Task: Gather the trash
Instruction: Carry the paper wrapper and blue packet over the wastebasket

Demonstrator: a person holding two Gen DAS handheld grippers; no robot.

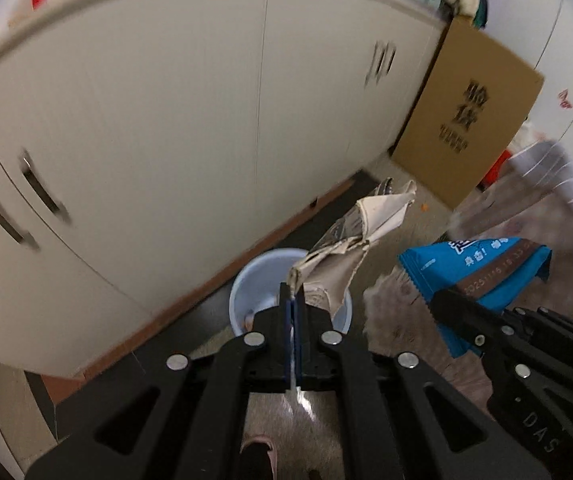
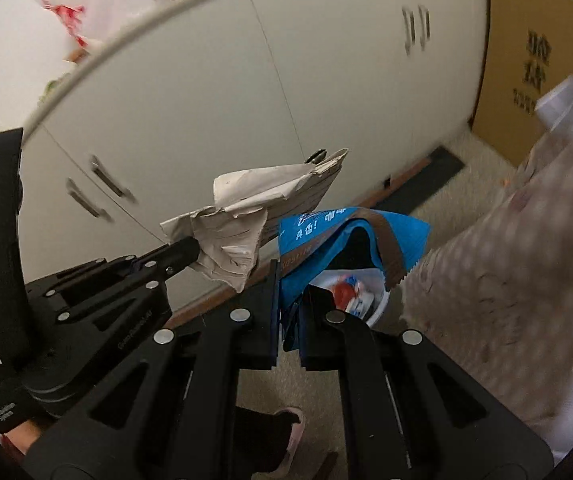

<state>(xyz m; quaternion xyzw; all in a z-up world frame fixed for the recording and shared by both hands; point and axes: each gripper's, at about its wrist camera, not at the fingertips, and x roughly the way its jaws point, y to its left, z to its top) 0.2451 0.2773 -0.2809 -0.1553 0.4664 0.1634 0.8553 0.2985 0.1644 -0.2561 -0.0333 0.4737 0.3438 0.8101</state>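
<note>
The left gripper (image 1: pixel 293 300) has its jaws clenched on a crumpled paper (image 1: pixel 360 232), which sticks out ahead of the tips, above the pale blue bin (image 1: pixel 246 280) on the floor. Just to its right, the right gripper (image 2: pixel 288 280) has its jaws clenched on a blue wrapper (image 2: pixel 350 228), which hangs over the same bin (image 2: pixel 378 304); red and white trash (image 2: pixel 346 292) lies inside. White cabinets (image 1: pixel 166 120) stand behind, a cardboard box (image 1: pixel 470 112) leans at far right. A slipper (image 2: pixel 292 432) shows below.
</note>
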